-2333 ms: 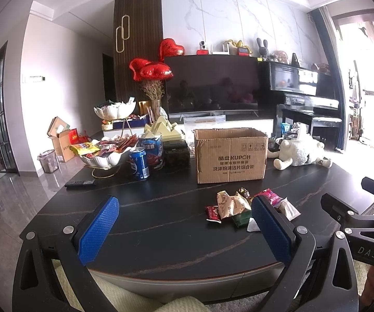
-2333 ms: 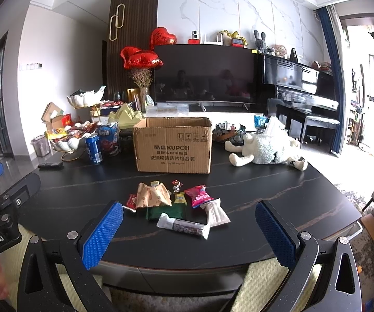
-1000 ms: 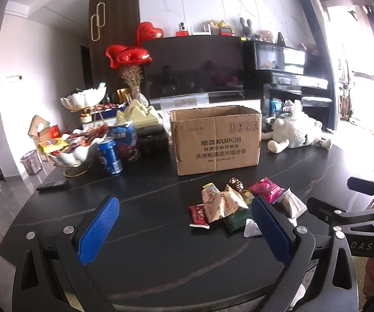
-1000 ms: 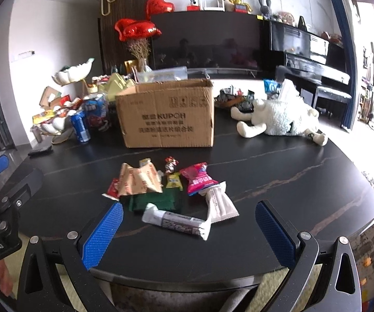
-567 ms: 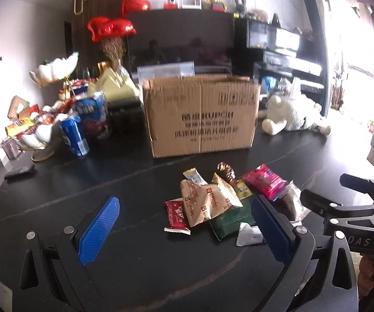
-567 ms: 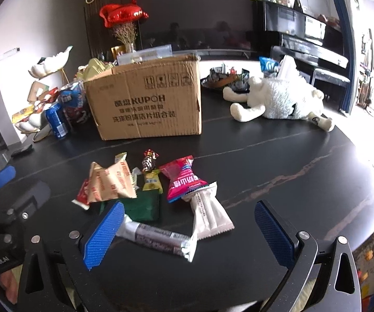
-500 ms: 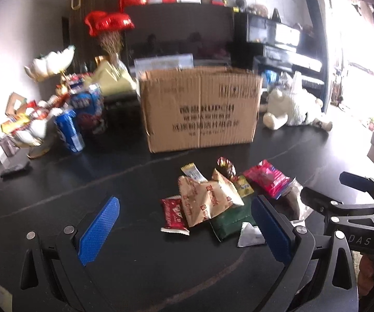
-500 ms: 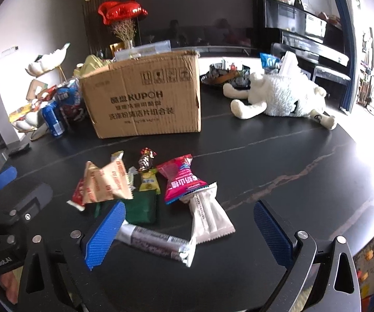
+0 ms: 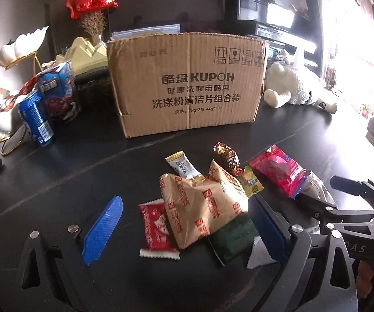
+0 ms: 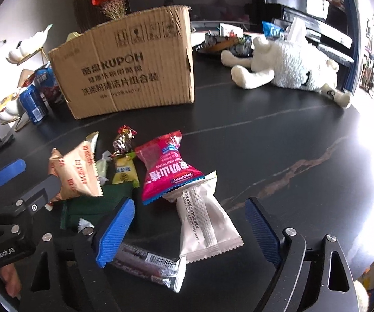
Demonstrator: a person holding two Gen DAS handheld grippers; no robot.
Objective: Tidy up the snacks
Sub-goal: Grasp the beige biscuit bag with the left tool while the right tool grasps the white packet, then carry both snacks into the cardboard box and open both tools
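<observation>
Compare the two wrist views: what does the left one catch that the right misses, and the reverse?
Left only: the red packet beside the tan bag. Right only: the silver bar, plus the white pouch between the open right gripper. Both: the cardboard box, pink packet, green packet, plush toy and blue can.

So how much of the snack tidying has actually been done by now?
Nothing looks sorted yet: the snack packets, like the pink one and the tan one, lie loose on the table in front of the cardboard box. Neither tool holds anything. The right gripper, jaws just narrowing, straddles the white packet; the left gripper is open around the tan packet. All packets remain.
</observation>
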